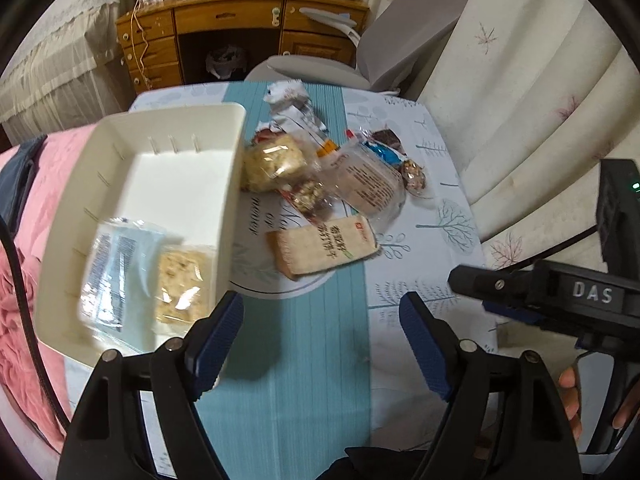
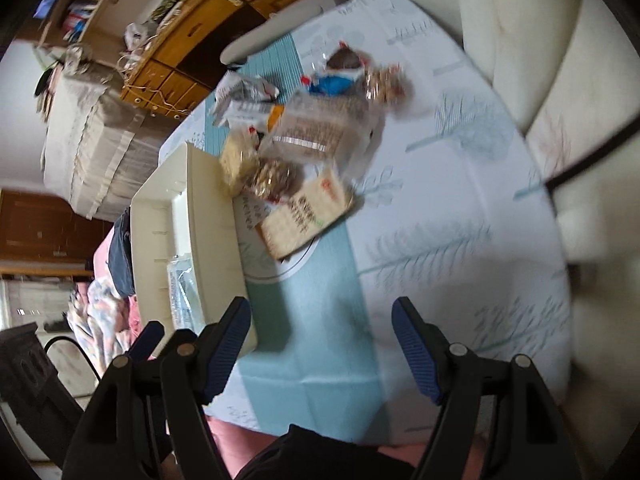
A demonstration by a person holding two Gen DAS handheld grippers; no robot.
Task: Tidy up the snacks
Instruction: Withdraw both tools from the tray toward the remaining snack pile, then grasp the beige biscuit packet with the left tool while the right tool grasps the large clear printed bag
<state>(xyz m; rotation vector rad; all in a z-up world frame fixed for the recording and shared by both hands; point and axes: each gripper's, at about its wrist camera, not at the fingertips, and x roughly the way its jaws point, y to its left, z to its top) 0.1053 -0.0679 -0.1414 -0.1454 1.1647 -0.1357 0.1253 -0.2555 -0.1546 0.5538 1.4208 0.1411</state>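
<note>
A cream storage bin [image 1: 232, 184] stands on the left of the small table; it also shows in the right wrist view [image 2: 216, 240]. Inside lie a clear blue-printed packet [image 1: 116, 268] and a pale cracker pack [image 1: 184, 284]. A pile of wrapped snacks [image 1: 320, 168] lies to the bin's right, with a tan cracker pack [image 1: 324, 248] nearest; the pile [image 2: 316, 132] is blurred in the right wrist view. My left gripper [image 1: 320, 344] is open and empty above the teal runner. My right gripper [image 2: 320, 352] is open and empty; its body shows at the right of the left wrist view [image 1: 560, 296].
The table has a tree-print cloth [image 1: 424, 240] with a teal runner [image 1: 296, 380]. A grey chair [image 1: 400, 40] and a wooden desk [image 1: 240, 28] stand behind it. Cream curtains [image 1: 540, 100] hang on the right. Pink bedding [image 1: 24, 300] lies on the left.
</note>
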